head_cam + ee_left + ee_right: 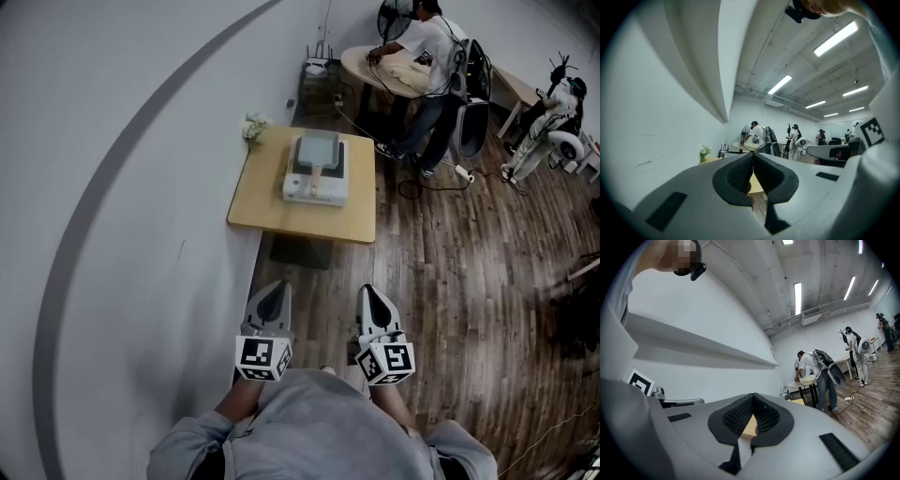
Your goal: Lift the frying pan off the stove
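Your left gripper (277, 289) and right gripper (368, 291) were both closed tight, holding nothing (side by side, close to your body). Well ahead, the square frying pan (317, 150) sat on the white stove (315, 191), atop the wooden table (267, 202).

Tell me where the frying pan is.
Head view, upper centre: the frying pan sits on the white stove on the wooden table by the wall, right of the flowers.

No words, numbers or brand names can be read anywhere. The only sign-like marks are black-and-white square code patterns (255, 353) on the marker cubes of the left gripper (275, 287) and right gripper (367, 290); they carry no letters.
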A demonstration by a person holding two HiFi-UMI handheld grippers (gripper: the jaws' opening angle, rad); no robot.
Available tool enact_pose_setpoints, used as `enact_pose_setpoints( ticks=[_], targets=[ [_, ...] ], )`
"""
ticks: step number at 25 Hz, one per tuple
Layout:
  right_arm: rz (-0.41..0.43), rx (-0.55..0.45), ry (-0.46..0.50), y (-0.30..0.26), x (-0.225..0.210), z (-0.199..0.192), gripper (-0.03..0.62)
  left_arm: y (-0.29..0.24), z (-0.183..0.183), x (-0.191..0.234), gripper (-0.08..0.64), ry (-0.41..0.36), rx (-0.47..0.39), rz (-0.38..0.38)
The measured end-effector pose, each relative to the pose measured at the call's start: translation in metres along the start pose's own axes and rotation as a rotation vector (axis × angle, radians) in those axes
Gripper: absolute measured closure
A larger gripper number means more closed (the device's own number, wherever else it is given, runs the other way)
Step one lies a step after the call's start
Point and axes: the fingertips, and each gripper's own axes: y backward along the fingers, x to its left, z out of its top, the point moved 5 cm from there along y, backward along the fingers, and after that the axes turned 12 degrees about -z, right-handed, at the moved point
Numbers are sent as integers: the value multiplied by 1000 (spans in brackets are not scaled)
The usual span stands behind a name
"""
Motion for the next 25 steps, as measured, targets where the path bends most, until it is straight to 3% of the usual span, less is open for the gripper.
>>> enact_pose_setpoints(
  ticks=[7, 13, 19, 25],
  targets=[
    [6, 49, -38, 0, -37, -5, 594, -15, -10, -35, 557, 33, 30, -17],
    [-30, 77, -102, -23, -54, -18, 594, -27, -16, -37, 557, 29, 81, -41],
    [-69, 90, -107, -60, -54, -21, 594, -59, -16, -4, 557, 64, 86, -69],
    [-112, 92, -66, -126, -38, -23, 594, -105, -8, 63, 557, 67, 60, -113]
  ],
)
